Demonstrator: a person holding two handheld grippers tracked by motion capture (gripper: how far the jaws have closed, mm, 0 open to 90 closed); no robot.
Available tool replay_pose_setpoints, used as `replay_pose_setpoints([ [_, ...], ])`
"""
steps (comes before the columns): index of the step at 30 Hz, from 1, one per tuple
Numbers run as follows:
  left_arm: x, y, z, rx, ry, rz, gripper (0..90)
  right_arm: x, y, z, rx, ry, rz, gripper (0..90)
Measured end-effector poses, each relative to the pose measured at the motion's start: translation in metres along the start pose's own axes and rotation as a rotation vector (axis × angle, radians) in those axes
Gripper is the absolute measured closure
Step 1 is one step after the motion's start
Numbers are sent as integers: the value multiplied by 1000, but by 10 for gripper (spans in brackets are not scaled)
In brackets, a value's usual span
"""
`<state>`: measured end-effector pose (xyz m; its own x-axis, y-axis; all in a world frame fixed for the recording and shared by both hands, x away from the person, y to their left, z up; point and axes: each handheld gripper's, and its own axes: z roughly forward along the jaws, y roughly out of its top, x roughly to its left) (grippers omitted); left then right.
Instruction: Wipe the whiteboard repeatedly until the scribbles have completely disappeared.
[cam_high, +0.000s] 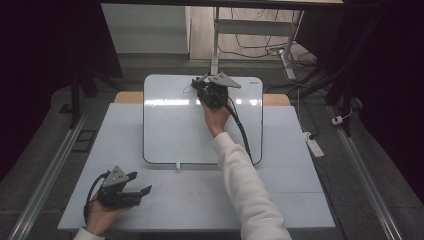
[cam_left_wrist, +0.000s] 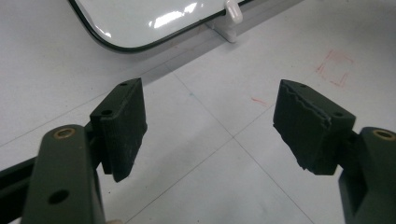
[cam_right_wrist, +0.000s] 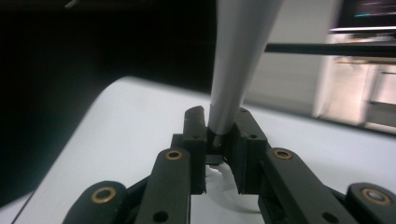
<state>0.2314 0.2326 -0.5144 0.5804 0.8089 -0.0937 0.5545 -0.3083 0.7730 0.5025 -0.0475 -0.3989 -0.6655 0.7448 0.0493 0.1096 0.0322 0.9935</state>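
The right gripper (cam_high: 202, 83) reached over the far part of the glossy white rounded-corner whiteboard (cam_high: 170, 125), which lay flat on the pale grey tabletop (cam_high: 280, 195), probably so its tip could work on the board's surface. In the right gripper view its black jaws were clamped tight around a slim pale-grey tapered object (cam_right_wrist: 238, 60), perhaps a marker, though what it was could not be told for sure; it ran up and away from the jaws, gripped at its narrow end. The left gripper (cam_high: 140, 184) rested low on the near-left tabletop, well apart from the board, apparently parked out of the way. In the left gripper view its fingers (cam_left_wrist: 123, 126) stood wide apart with nothing between them, only bare table beneath.
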Motion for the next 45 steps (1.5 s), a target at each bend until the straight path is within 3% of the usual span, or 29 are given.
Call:
replay_pose_setpoints([
  [2, 1, 0, 0, -1, -2, -3, 262, -2, 1, -1, -14, -17, 9, 775],
  [3, 2, 0, 1, -1, -2, -4, 261, 5, -2, 1, 10, 18, -16, 775],
  [4, 2, 0, 1, 2, -2, -4, 261, 5, -2, 1, 10, 18, -16, 775],
  [6, 2, 0, 2, 4, -2, -4, 262, 14, -6, 5, 37, 73, -60, 775],
  [7, 2, 0, 2, 5, -3, -3, 262, 16, -7, 6, 42, 78, -79, 775],
  [9, 1, 0, 1, 1, -2, -2, 261, 12, -5, 6, 28, 59, -60, 775],
  [11, 1, -1, -1, -5, -2, -4, 261, 5, -2, 3, -6, 7, -24, 775],
  [13, 3, 0, 0, -5, -2, -6, 262, 5, -1, 3, -12, -3, -22, 775],
  [18, 4, 0, 2, 0, -5, -3, 261, 25, -11, 10, 59, 111, -133, 775],
  [20, 3, 0, 2, 1, -6, -3, 261, 17, -6, 8, 32, 67, -114, 775],
  [21, 3, 0, 1, 0, -7, -3, 261, 17, -6, 8, 32, 67, -114, 775],
  [22, 3, 0, 1, -2, -6, -4, 261, 11, -4, 6, 17, 41, -88, 775],
  [24, 4, 0, 1, -6, -6, -7, 261, 6, -2, 6, 3, 35, -53, 775],
  [26, 5, 0, 2, -4, -7, -9, 261, 11, -5, 8, 18, 68, -80, 775],
  [27, 5, 0, 2, -1, -9, -8, 261, 22, -11, 12, 42, 130, -118, 775],
  [28, 5, 0, 3, -1, -9, -9, 261, 22, -11, 12, 42, 130, -118, 775],
  [29, 5, 0, 3, 1, -9, -8, 261, 25, -12, 13, 50, 136, -149, 775],
  [31, 4, 0, 2, 0, -11, -4, 261, 24, -10, 14, 39, 110, -152, 775],
  [34, 5, 0, 2, -6, -9, -9, 262, 13, -3, 10, -2, 30, -96, 775],
  [36, 6, 0, 2, -4, -10, -8, 262, 12, -3, 9, 2, 34, -91, 775],
  [40, 5, 1, 3, -1, -10, -6, 261, 29, -12, 14, 73, 143, -178, 775],
  [42, 4, 0, 2, -4, -9, -3, 261, 30, -11, 13, 76, 137, -192, 775],
  [45, 5, 0, 0, -10, -9, -7, 261, 18, -5, 7, 42, 40, -147, 775],
])
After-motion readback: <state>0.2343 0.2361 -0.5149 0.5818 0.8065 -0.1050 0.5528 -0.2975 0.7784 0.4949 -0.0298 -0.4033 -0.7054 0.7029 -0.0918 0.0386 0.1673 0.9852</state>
